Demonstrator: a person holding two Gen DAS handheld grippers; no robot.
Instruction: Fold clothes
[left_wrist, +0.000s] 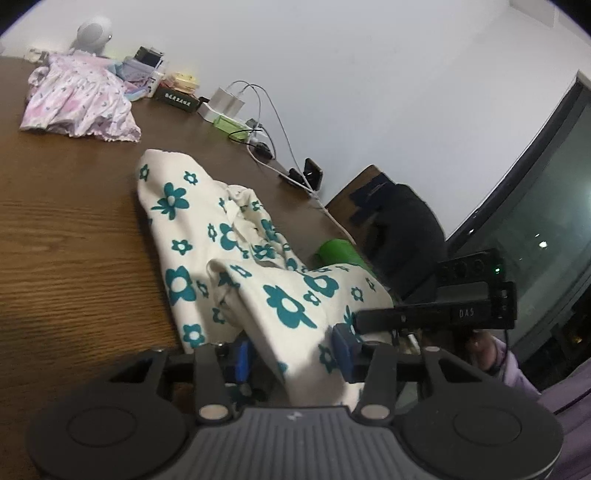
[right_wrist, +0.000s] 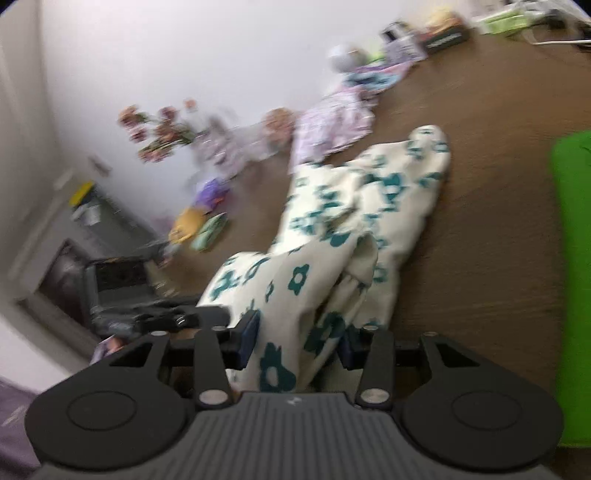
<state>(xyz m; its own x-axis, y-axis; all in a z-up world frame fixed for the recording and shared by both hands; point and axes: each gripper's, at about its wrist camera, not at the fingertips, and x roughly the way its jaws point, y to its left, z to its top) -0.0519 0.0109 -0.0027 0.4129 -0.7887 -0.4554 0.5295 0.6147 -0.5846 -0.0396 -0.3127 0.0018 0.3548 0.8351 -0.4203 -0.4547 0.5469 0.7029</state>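
A cream garment with teal flowers (left_wrist: 207, 229) lies crumpled on the brown wooden table (left_wrist: 66, 236), its near end lifted off the wood. In the left wrist view that raised fold runs between the blue pads (left_wrist: 242, 360), and my left gripper (left_wrist: 293, 356) is shut on it. In the blurred right wrist view the same garment (right_wrist: 388, 192) rises from the table (right_wrist: 491, 229) into my right gripper (right_wrist: 297, 345), which is shut on another part of the near end. Both grippers hold the cloth close together, and the right one's black body (left_wrist: 461, 306) shows beside the left.
A pink floral dress (left_wrist: 81, 99) lies at the table's far end, with boxes, chargers and cables (left_wrist: 229, 107) along the wall edge. A green object (right_wrist: 572, 280) sits near the garment. A dark chair (left_wrist: 402, 229) stands beyond the table. A person's hand in a lilac sleeve (left_wrist: 495, 354) holds the right gripper.
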